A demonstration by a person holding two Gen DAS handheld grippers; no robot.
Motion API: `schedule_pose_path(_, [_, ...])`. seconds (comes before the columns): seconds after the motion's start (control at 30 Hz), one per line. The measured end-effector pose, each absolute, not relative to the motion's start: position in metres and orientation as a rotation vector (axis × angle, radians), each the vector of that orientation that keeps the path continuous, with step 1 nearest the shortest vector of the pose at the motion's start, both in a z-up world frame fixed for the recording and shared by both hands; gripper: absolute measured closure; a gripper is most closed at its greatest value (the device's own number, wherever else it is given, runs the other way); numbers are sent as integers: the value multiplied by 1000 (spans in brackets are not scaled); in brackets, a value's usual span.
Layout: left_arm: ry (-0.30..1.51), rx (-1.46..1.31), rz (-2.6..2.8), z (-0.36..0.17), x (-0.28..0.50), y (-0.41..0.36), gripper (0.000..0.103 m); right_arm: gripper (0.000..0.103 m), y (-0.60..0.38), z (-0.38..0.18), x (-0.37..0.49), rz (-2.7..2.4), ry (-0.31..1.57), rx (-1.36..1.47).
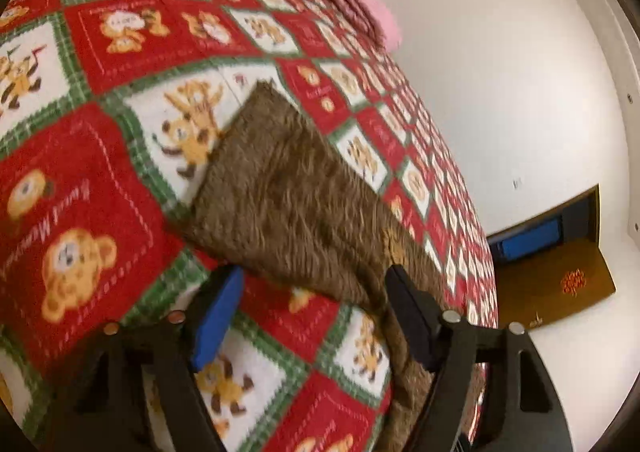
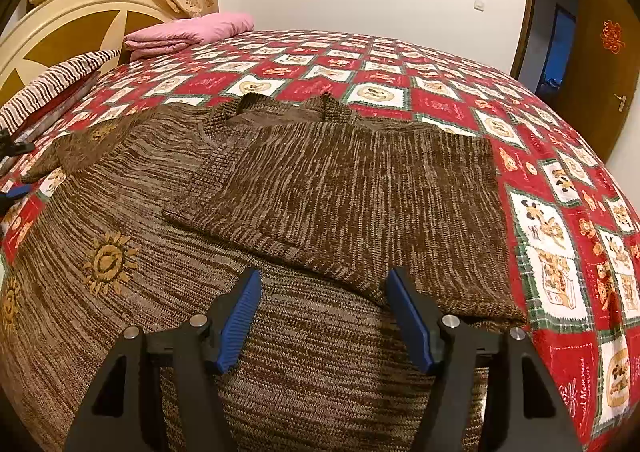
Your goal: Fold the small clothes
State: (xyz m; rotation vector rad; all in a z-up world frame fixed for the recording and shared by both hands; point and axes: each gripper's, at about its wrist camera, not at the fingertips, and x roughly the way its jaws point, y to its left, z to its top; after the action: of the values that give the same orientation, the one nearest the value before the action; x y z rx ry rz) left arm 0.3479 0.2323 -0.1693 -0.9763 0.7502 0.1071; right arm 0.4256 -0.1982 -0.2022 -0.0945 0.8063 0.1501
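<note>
A brown knitted sweater (image 2: 280,212) with yellow sun motifs lies flat on the bed. Its right side and sleeve are folded over the body. My right gripper (image 2: 322,288) is open and empty, hovering just above the sweater's lower middle, near the edge of the folded part. In the left wrist view a sleeve of the sweater (image 1: 296,196) stretches over the blanket. My left gripper (image 1: 316,284) is open and empty, its jaws just above the near end of that sleeve. The left gripper's tips also show in the right wrist view (image 2: 12,168) at the far left edge.
A red, white and green bear-print blanket (image 2: 560,212) covers the bed. A folded pink blanket (image 2: 188,32) and a striped pillow (image 2: 52,84) lie by the headboard (image 2: 72,24). A white wall and an open brown door (image 2: 600,72) stand beyond the bed.
</note>
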Motion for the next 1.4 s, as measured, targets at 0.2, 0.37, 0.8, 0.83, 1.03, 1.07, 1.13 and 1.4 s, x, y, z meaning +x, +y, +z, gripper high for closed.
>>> schedule_pose_path(0.2, [736,-863,153,-168,365,234,44,36,-200,-202,426,152,800,-84])
schedule_pose_path(0.37, [749,-873,158,-180,369,251,96,36,-201,-202,425,156,796,-72])
schedule_pose_path(0.8, [666,-830,115,-125,362,255,97,36,-230,-184,415,229,783,71])
schedule_pose_path(0.83, [660,-821,114,-119,363,252,97,36,-236,-178,408,215,771,65])
schedule_pose_path(1.03, [619,-653,126,-80,370,218,97,36,-269,-168,372,178,711,-2])
schedule_pose_path(1.07, [607,-619,119,-73,370,209,97,36,-276,-171,365,153,700,-23])
schedule_pose_path(1.13, [588,-561,101,-60,370,188,97,36,-288,-177,359,123,688,-27])
schedule_pose_path(1.4, [562,-439,-6,-26,382,94,97,35,-323,-180,352,52,651,130])
